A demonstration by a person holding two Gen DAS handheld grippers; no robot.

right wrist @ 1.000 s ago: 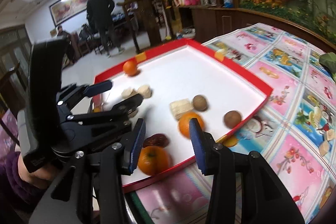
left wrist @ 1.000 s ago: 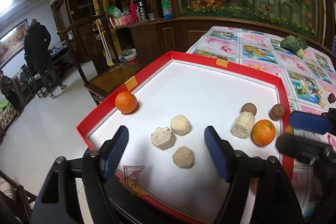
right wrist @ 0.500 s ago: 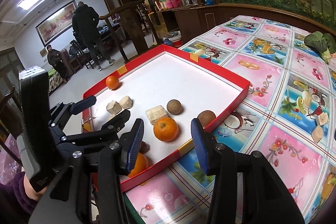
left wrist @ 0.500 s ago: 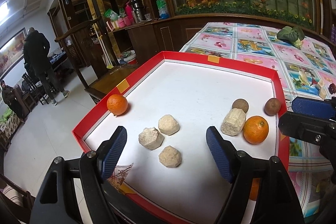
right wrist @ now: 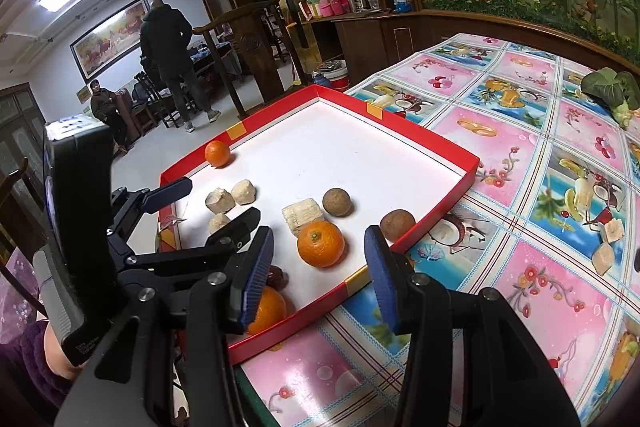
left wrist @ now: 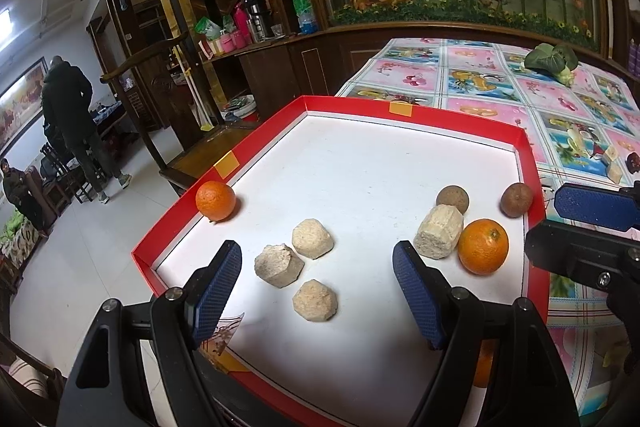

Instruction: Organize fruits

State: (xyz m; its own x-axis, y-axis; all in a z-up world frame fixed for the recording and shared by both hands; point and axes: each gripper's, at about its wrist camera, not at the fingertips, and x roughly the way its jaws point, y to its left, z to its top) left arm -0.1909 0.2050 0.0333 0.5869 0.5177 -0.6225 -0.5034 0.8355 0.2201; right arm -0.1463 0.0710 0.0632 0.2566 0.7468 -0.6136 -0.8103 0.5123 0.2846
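A red-rimmed white tray [left wrist: 416, 107] [right wrist: 440, 147] holds the fruit. One orange [left wrist: 215, 200] sits at its left edge, another orange [left wrist: 483, 246] [right wrist: 320, 243] near the right side, a third orange [right wrist: 267, 309] and a dark date [right wrist: 277, 277] at the near corner. Three beige lumps [left wrist: 296, 259] lie together; a beige block [left wrist: 438, 237] and two brown round fruits [left wrist: 452, 199] [left wrist: 517, 199] lie right. My left gripper [left wrist: 318, 291] is open and empty above the lumps. My right gripper [right wrist: 320, 285] is open and empty, just short of the near orange.
The tray lies on a table with a fruit-patterned pink and blue cloth [right wrist: 540, 163]. A green vegetable [right wrist: 612, 91] lies at the far side, small food pieces [right wrist: 604, 247] at the right. A wooden chair [left wrist: 192, 131] and people [left wrist: 72, 115] stand left of the table.
Both grippers have drawn back and risen a little, so the tray looks farther off. The right view has swung right, over the tablecloth. Nothing on the tray has moved.
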